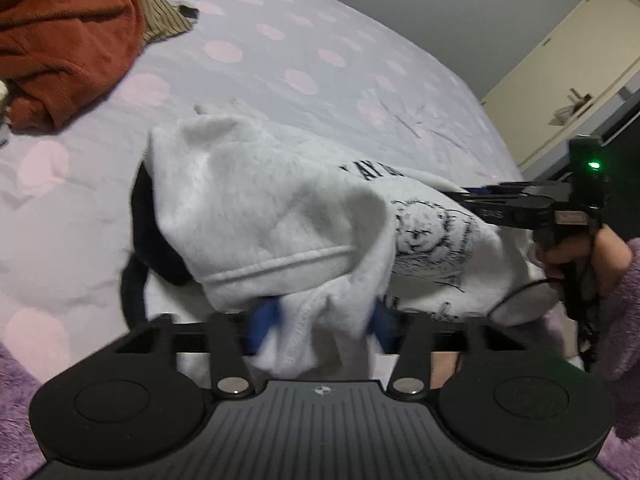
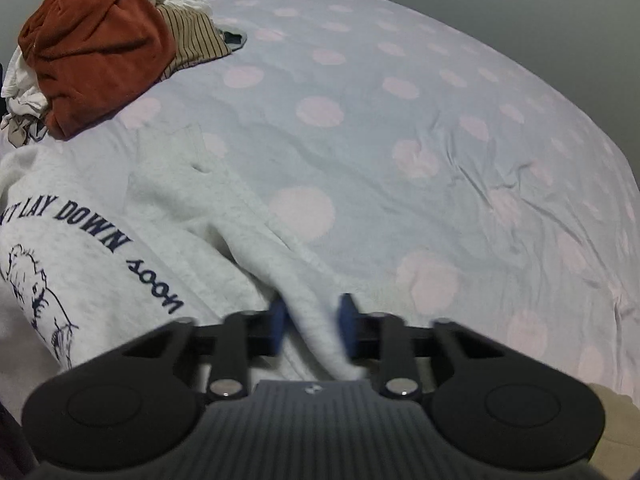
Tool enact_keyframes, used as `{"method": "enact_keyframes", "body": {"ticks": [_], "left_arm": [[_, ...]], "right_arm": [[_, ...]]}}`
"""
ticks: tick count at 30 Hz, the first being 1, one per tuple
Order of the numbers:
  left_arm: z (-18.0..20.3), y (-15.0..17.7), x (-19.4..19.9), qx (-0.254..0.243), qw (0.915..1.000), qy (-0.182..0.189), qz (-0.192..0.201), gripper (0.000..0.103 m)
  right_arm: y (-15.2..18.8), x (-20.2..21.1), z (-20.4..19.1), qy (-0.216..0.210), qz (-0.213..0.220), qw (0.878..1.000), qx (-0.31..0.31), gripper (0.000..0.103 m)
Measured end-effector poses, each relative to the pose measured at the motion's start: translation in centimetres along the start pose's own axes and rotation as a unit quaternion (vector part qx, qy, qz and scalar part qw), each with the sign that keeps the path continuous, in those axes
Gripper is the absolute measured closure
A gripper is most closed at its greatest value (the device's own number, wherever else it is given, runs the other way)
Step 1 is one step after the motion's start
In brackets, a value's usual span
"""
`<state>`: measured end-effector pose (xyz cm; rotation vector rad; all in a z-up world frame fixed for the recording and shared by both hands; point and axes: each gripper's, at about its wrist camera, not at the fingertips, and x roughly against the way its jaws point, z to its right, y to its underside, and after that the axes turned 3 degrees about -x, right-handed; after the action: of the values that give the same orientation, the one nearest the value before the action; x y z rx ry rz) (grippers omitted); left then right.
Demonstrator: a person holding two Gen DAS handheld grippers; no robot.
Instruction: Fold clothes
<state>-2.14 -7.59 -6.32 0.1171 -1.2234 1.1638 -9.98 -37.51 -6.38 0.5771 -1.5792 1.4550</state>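
Bed, pale sheet with pink dots (image 2: 400, 140), fills both views; heap of rust-red and striped clothes (image 2: 104, 44) at far left corner. Light grey sweatshirt with navy print (image 1: 256, 208) bunched at near edge. I hold it both ends: left gripper (image 1: 320, 316) narrowed on fabric fold, right gripper (image 2: 312, 320) nearly closed on hem. Best lift evenly, keep tension, lay flat. Left view alone shows right gripper and hand (image 1: 576, 256); right view reads lettering.
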Motion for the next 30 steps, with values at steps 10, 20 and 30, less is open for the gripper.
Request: {"method": "enact_keyframes", "body": {"ticks": [10,20,30], "left_arm": [[-2.7,-2.0,5.6,0.042,0.9875,-0.080,0.129,0.095],[-3.3,-7.1,17.0,0.025,0.9448,-0.118,0.305,0.095],[-3.5,-4.3,10.6,-0.023,0.9905,-0.077,0.112,0.095]], "right_arm": [[-1.0,5.9,2.6,0.070,0.110,0.991,-0.030,0.096],[-2.8,16.5,8.4,0.184,0.235,0.951,-0.081,0.097],[5.3,16.7,9.5,0.181,0.130,0.966,-0.128,0.096]]}}
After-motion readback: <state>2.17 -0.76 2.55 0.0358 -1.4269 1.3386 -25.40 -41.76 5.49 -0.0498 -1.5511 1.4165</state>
